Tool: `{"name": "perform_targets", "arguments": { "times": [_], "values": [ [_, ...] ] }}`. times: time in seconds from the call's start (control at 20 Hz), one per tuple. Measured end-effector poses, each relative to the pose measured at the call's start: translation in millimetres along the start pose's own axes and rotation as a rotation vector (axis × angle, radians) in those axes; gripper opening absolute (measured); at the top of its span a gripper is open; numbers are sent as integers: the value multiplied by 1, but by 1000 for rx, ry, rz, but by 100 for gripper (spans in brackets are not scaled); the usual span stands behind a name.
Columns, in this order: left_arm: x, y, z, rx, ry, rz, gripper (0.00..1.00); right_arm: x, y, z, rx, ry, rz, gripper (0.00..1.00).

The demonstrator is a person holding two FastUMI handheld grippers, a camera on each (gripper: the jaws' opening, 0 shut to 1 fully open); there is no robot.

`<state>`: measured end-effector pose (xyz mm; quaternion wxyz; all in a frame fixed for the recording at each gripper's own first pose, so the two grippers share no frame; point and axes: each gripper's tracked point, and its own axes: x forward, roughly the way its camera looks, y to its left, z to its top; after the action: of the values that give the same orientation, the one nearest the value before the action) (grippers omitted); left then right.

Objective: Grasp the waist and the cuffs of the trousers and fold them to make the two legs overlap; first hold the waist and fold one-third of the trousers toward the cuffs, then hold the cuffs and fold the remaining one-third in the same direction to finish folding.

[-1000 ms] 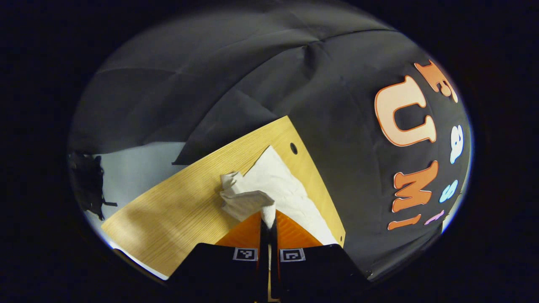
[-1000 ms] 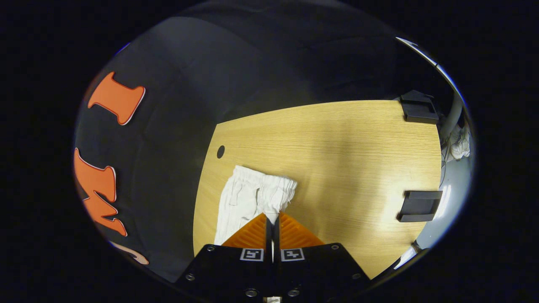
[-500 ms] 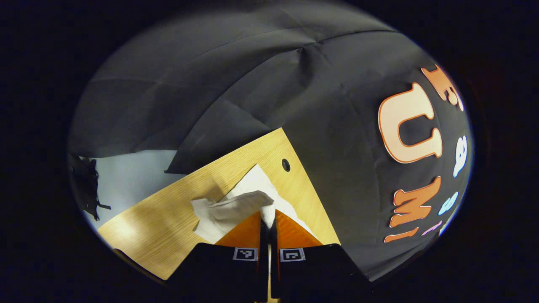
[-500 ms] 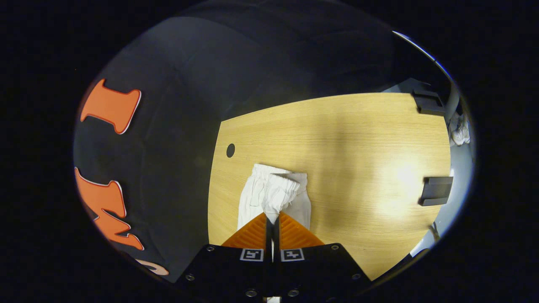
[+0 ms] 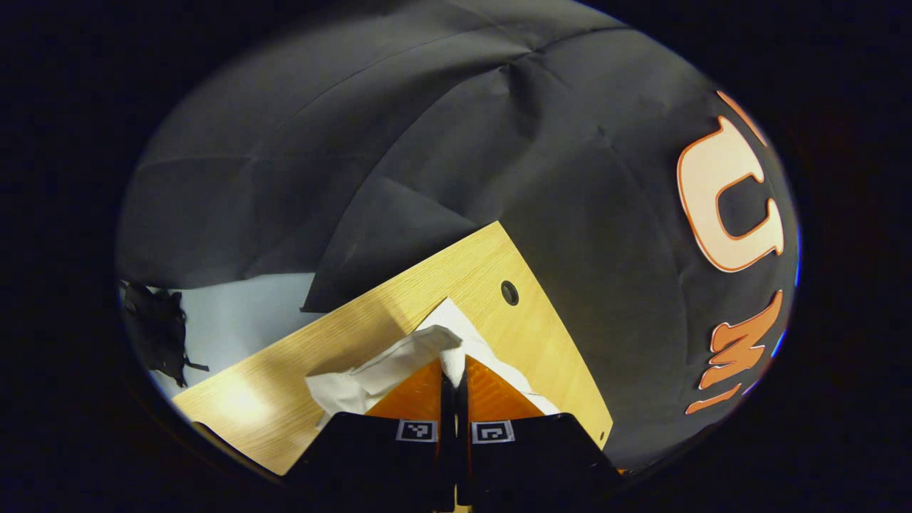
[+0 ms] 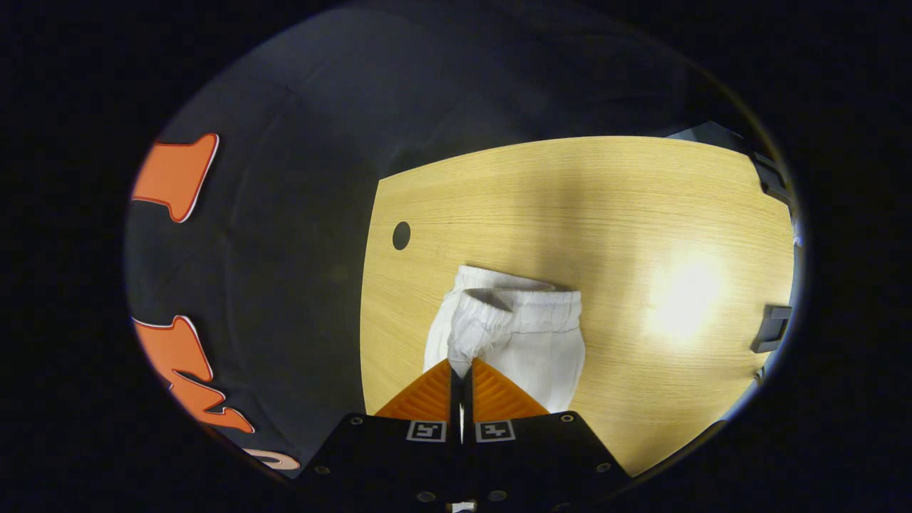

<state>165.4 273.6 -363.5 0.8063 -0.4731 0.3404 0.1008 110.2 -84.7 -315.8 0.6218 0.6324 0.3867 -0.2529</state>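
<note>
A pale wood-grain table [image 6: 584, 214] stands against the booth's black cloth wall [image 5: 427, 142]; a small round hole [image 6: 401, 235] sits near the table's corner, and a bright patch of lamp glare falls on the wood at the right of the right gripper view. In the left gripper view a strip of light grey floor [image 5: 235, 313] shows beyond the table edge, with a dark object [image 5: 153, 331] lying on it (too murky to identify). A black block [image 6: 773, 328] sits at the table's far right edge in the right gripper view.

One pair of white trousers [image 6: 513, 335] lies on the table near the corner with the hole, its gathered elastic waist [image 6: 531, 303] doubled over onto the fabric beneath.

There are two claws, each angled down toward the table. The left claw [image 5: 454, 374] is clenched on a raised fold of the trousers, both fingers squeezing white cloth at their tips, with fabric draping away to its left and behind it. The right claw [image 6: 461, 372] is likewise clamped tight on a bunched bit of the waist, which rises from the table to its fingertips.
</note>
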Motion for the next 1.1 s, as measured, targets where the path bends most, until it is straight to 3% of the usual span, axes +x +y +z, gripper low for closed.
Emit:
{"name": "perform_targets", "arguments": {
  "times": [0.1, 0.5, 0.65, 0.75, 0.8, 0.9, 1.0, 1.05, 1.1],
  "values": [
    [19, -4, 4, -8, -8, 19, 4, 12, 4, 3, -8, 4, 26, 1],
    [63, -8, 9, 26, 24, 85, 4, 54, 23, 3, -38, 76, -6, 1],
    [76, -6, 7, 14, 59, 89, 4, 75, 19, 2, 3, 108, -19, 1],
    [79, -14, 5, 10, 48, 50, 6, 88, 14, -2, 52, 110, -19, 1],
    [81, -19, 6, 3, 43, 17, 9, 93, 18, -4, 71, 109, 9, 2],
    [80, -29, 17, -19, -1, -17, 31, 94, 33, -2, 91, 97, 110, 6],
    [79, -26, 27, -25, -37, 7, 57, 93, 46, 2, 102, 71, 190, 16],
    [78, -25, 28, -17, -50, 20, 69, 93, 48, 4, 98, 54, 210, 29],
    [77, -24, 30, -7, -54, 32, 68, 94, 45, 8, 85, 35, 206, 33]
  ]
}}
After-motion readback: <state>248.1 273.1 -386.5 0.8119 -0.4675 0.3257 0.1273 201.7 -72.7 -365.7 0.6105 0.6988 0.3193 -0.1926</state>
